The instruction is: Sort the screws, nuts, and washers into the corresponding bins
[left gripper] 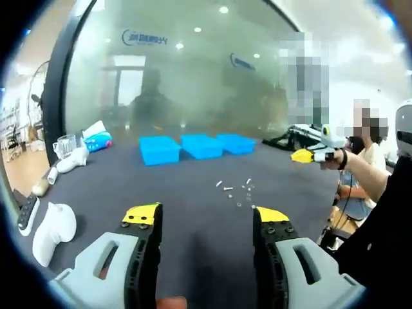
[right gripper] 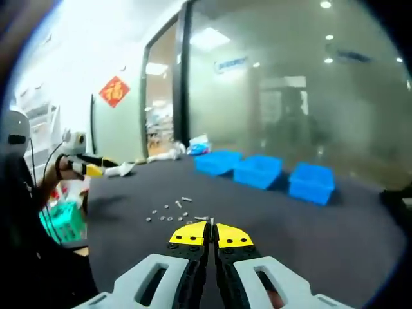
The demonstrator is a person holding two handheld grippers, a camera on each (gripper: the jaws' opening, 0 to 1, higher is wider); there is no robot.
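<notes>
While the left gripper [left gripper: 206,215] hangs above the near part of the dark grey table [left gripper: 193,257], its yellow-tipped jaws stand spread wide with nothing between them. Left gripper view: scattered fasteners [left gripper: 235,188], small and pale, lie on the table just beyond the jaw tips; screws, nuts and washers cannot be told apart at this size. Three blue bins [left gripper: 198,146] sit in a row well beyond the fasteners, near the table's far edge before a frosted glass wall [left gripper: 187,71]. Left of the bins: a clear plastic cup [left gripper: 65,145] and a white-and-blue packet [left gripper: 98,137]. White handheld controllers [left gripper: 53,228] rest at the table's near left edge. A person's hand [left gripper: 332,158] holds another yellow-tipped gripper [left gripper: 301,155] right of the bins, off the table's side

Right gripper view: right gripper [right gripper: 211,235] low over the table [right gripper: 335,244], jaws pressed together, nothing seen between them. Fasteners [right gripper: 170,212] lie just beyond and left of the tips. Blue bins [right gripper: 265,172] well beyond the fasteners. Red paper ornament [right gripper: 114,91] on the wall left of the bins. A hand [right gripper: 63,166] holds a yellow-tipped gripper [right gripper: 95,170] at the table's left side, above a green basket [right gripper: 64,222]
</notes>
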